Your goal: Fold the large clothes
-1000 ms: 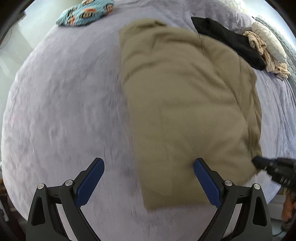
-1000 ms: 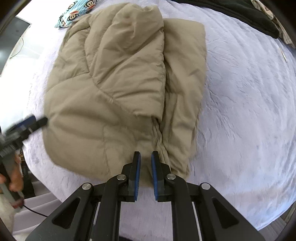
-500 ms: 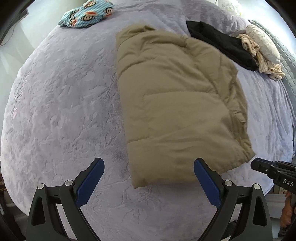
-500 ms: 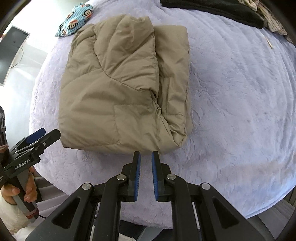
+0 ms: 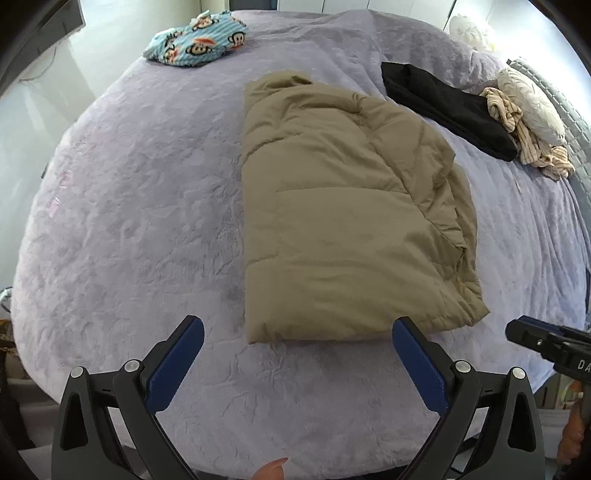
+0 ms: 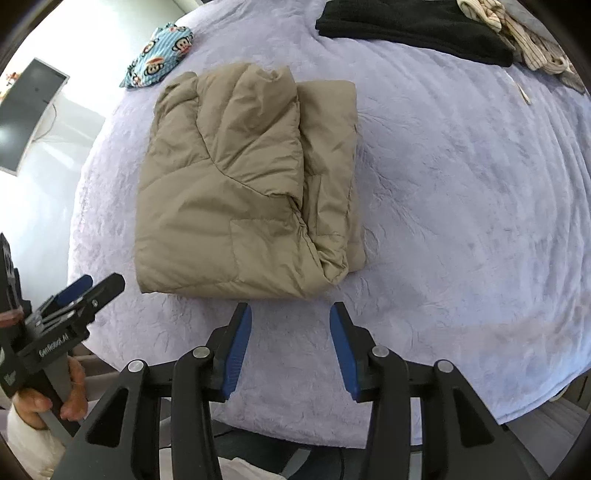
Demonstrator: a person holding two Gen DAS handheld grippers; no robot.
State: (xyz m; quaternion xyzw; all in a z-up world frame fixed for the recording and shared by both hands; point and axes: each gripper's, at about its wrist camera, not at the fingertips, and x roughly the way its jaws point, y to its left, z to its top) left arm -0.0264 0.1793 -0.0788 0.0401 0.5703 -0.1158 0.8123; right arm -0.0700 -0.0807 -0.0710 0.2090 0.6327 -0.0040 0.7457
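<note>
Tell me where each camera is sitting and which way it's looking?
Left wrist: sits on the left gripper, looking forward over the bed at the tan puffy jacket; its open blue fingers show.
Right wrist: sits on the right gripper, looking the same way; its open fingers and the person's left hand show.
Both share the jacket, black garment and monkey-print cloth.

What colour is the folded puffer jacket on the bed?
Khaki tan, plain with no pattern: the puffer jacket shows best in the right wrist view.
</note>
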